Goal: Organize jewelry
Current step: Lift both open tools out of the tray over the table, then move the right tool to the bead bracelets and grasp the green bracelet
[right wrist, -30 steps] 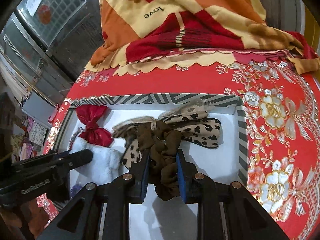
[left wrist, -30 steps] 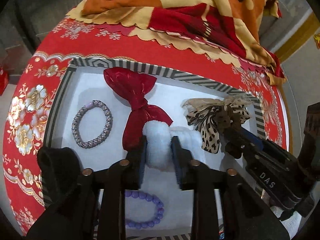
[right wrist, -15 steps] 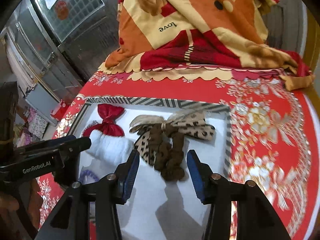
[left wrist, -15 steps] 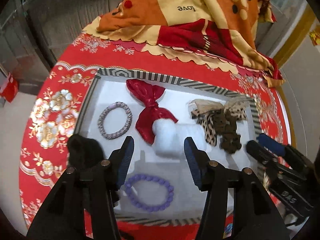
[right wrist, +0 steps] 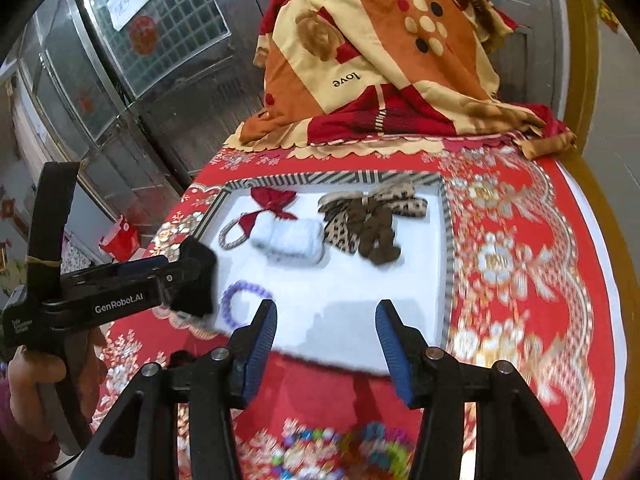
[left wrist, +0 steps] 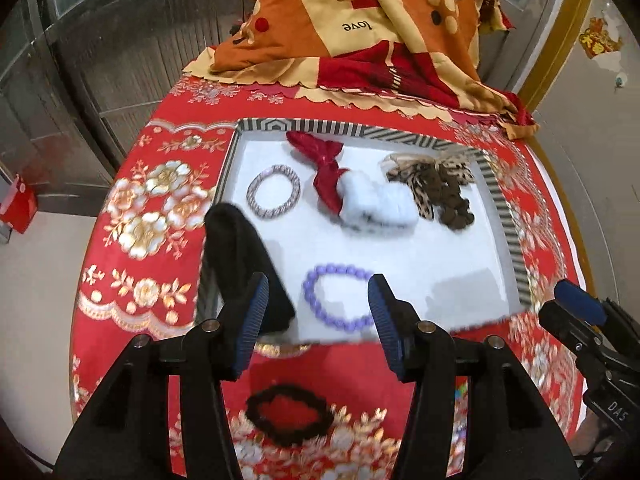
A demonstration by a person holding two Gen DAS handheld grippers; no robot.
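A white tray (left wrist: 420, 256) with a striped rim lies on the red floral cloth. In it are a red bow (left wrist: 324, 164), a white fluffy scrunchie (left wrist: 376, 204), a leopard bow with a brown scrunchie (left wrist: 440, 192), a grey woven bracelet (left wrist: 273, 191) and a purple bead bracelet (left wrist: 336, 300). The tray (right wrist: 360, 292) also shows in the right wrist view. My left gripper (left wrist: 316, 316) is open and empty above the tray's near edge. My right gripper (right wrist: 326, 344) is open and empty, also at the near edge. A black scrunchie (left wrist: 288, 412) lies on the cloth below the left gripper.
A black object (left wrist: 240, 264) sits at the tray's near-left corner. Colourful bead jewelry (right wrist: 340, 452) lies blurred on the cloth below the right gripper. A folded orange and red blanket (left wrist: 360, 32) is piled behind the tray. The round table edge curves at right (right wrist: 600, 280).
Both grippers opened, let go of the white scrunchie and the brown scrunchie in the tray, and pulled back up and toward the near edge.
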